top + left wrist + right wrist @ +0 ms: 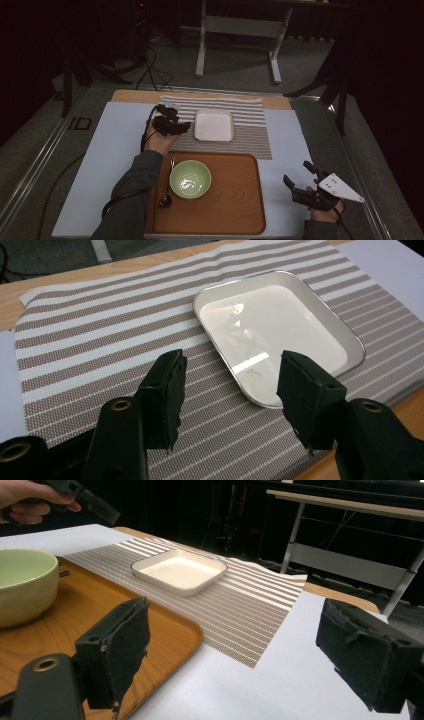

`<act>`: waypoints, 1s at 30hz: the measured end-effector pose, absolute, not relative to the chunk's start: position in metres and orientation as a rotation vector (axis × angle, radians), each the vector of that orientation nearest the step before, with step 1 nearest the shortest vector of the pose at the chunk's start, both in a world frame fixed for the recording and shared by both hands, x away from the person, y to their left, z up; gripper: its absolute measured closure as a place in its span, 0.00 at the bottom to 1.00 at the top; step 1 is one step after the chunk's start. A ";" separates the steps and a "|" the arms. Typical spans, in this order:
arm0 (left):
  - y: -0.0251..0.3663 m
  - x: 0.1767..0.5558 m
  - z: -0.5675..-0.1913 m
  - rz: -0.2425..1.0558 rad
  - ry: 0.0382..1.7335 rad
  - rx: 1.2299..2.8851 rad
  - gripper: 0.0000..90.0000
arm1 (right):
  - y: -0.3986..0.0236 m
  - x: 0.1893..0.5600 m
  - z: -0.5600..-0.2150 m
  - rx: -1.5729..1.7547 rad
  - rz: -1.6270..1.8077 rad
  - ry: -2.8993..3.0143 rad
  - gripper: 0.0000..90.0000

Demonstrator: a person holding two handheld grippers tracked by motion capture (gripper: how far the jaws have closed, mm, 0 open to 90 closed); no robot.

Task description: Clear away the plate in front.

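The person's left forearm comes up from the bottom edge of the high view, crosses the left side of the wooden tray point(235, 200) and ends in the left gripper point(182, 127), held just left of the white square dish point(214, 125). In the left gripper view its black jaws point down and forward with a clear gap between them; nothing is between the pads, and the near corner of the dish lies just ahead of the right-hand jaw. The dish sits flat on the striped placemat point(100, 340), apart from the jaws.

The right hand rests low at the near right corner of the table, on the pale sheet point(115, 140) beside the tray. The right gripper point(295, 179) points toward the far left, its grey three-cornered plate on top. In the right gripper view its jaws stand wide apart and hold nothing, over the tray's corner and the pale sheet.

On the tray stand a green bowl point(190, 178) and, just to its left, a spoon point(167, 190) lying lengthwise, partly under the left sleeve.
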State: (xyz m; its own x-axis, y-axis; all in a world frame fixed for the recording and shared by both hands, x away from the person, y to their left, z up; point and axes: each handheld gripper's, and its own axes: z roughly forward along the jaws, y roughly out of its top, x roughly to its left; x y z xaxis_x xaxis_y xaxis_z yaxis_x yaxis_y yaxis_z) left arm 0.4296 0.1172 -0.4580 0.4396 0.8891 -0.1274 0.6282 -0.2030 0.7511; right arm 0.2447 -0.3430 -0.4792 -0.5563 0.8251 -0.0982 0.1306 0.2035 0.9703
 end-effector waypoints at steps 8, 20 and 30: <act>0.113 0.442 -0.470 0.377 1.287 1.961 0.48 | -0.343 0.245 -0.479 0.891 1.392 1.845 0.15; 0.103 0.463 -0.487 0.306 1.323 2.015 0.45 | -0.344 0.245 -0.479 0.894 1.395 1.840 0.15; 0.091 0.476 -0.504 0.232 1.339 2.080 0.53 | -0.346 0.245 -0.479 0.899 1.399 1.838 0.15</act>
